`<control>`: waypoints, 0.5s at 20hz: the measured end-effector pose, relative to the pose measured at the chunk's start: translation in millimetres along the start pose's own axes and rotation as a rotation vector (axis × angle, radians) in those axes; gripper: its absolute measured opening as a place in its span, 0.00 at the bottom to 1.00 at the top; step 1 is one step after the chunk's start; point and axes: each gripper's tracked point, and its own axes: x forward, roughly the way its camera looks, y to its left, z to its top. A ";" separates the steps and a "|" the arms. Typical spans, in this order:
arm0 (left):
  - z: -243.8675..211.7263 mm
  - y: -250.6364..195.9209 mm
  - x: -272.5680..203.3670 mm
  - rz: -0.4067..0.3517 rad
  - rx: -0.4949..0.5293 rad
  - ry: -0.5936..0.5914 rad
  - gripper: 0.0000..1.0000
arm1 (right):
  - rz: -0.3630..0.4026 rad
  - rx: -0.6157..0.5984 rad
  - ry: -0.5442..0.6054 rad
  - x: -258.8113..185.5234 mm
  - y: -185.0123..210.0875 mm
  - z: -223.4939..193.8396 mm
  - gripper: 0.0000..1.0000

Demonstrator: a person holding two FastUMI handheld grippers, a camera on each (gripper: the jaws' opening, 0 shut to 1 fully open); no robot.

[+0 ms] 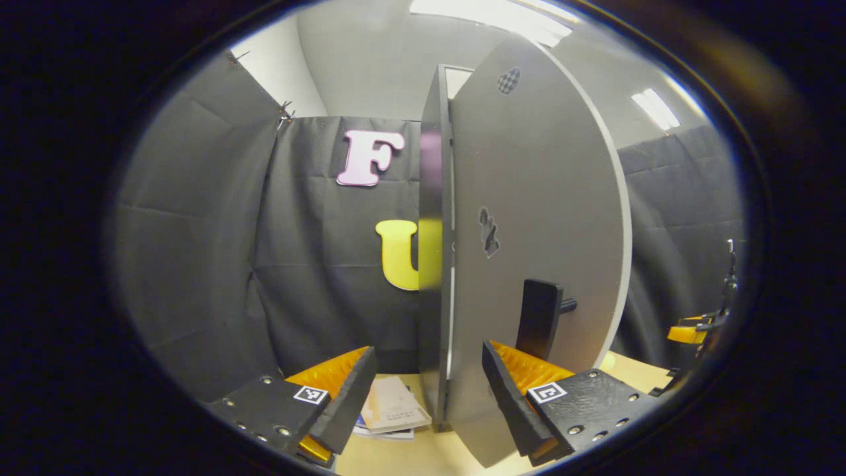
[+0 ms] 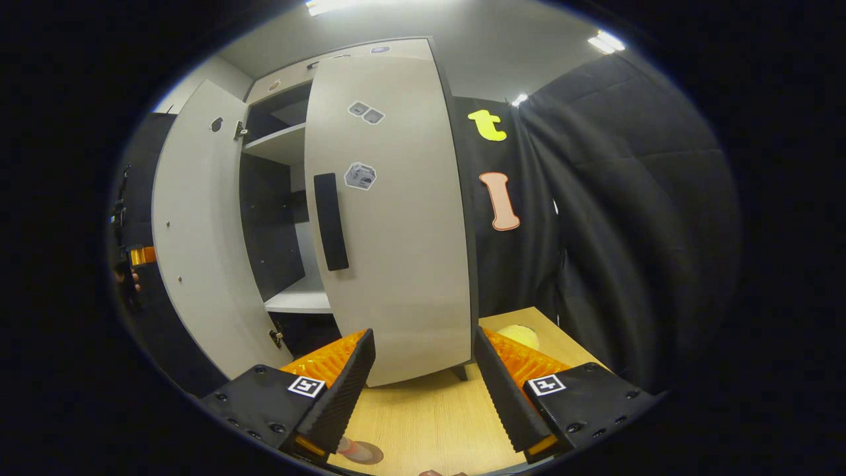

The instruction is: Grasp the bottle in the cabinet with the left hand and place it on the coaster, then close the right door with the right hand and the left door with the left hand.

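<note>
My two cameras, both low over the table, facing the cabinet from different sides.

My left gripper view sits close against the open left door (image 1: 535, 251), looking along its edge toward the booth's back wall, with some booklets (image 1: 393, 413) on the table (image 1: 423, 456) just ahead. My right gripper view stands farther back, facing the cabinet (image 2: 291, 218) front, the right door (image 2: 396, 218) almost closed. Both views share the left door (image 2: 198, 238) and the wooden table (image 2: 429, 416); each catches my other gripper far off at its edge.
</note>
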 end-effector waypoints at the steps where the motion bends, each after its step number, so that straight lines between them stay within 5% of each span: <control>1: -0.1 -10.5 3.9 -0.011 0.002 0.002 0.94 | 0.007 -0.002 0.003 2.0 -0.9 -0.3 0.95; 3: 0.7 -33.0 8.7 -0.010 0.013 0.003 0.99 | 0.014 -0.003 0.007 4.2 -6.0 0.0 0.95; 6: -1.9 -56.4 16.6 0.029 -0.013 -0.004 0.88 | 0.010 0.001 0.008 7.2 -20.3 5.5 0.95; 10: -13.8 -92.8 32.7 0.027 -0.088 0.009 0.97 | -0.007 0.012 0.012 12.9 -47.9 14.4 0.95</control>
